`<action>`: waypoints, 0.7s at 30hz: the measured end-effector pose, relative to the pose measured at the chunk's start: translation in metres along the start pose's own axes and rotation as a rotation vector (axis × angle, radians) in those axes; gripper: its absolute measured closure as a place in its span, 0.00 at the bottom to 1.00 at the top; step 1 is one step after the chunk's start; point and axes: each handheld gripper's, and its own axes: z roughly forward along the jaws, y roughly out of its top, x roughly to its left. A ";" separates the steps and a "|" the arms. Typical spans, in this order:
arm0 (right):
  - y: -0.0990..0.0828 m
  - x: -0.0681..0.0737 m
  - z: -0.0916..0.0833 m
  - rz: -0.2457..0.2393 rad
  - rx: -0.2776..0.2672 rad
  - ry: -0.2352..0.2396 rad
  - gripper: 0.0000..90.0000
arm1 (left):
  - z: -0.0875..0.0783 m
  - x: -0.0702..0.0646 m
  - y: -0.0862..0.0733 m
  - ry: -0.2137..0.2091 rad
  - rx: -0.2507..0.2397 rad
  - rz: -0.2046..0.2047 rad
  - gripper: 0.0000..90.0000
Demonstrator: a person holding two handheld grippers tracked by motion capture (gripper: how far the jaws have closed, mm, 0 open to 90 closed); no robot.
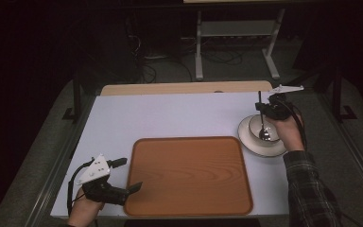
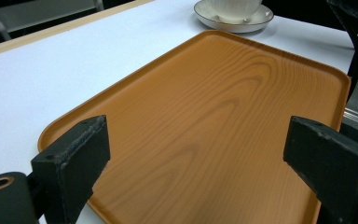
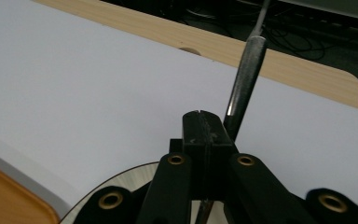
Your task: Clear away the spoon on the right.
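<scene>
My right tongs [image 1: 263, 109] are clamped on the spoon [image 1: 263, 128] standing in the bowl [image 1: 260, 126] at the table's [image 1: 170, 116] three o'clock, left tongs [image 1: 131, 187] apart over the tray [image 1: 189, 176]; next I'd judge lifting it straight out.

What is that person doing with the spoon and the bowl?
The right gripper is shut on a spoon whose scoop sits in a white bowl on a saucer. The left gripper waits open at the edge of the bare wooden tray.
</scene>
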 end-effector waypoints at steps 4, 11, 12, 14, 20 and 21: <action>-0.001 -0.003 0.000 -0.002 0.006 -0.012 1.00 | 0.000 0.000 0.000 0.000 0.000 0.000 0.07; -0.006 -0.012 -0.004 0.005 0.023 -0.055 1.00 | 0.000 0.000 0.000 0.000 0.002 0.001 0.07; -0.006 -0.012 -0.004 0.005 0.023 -0.055 1.00 | 0.000 0.000 0.000 0.000 0.002 0.001 0.07; -0.007 -0.015 -0.005 0.011 0.027 -0.063 1.00 | 0.000 -0.001 0.000 0.001 0.001 0.000 0.07; -0.010 -0.021 -0.008 0.034 0.032 -0.085 1.00 | 0.000 0.000 0.000 0.001 0.001 0.000 0.07; -0.011 -0.022 -0.008 0.038 0.031 -0.082 1.00 | 0.000 -0.001 0.000 0.001 0.001 0.000 0.07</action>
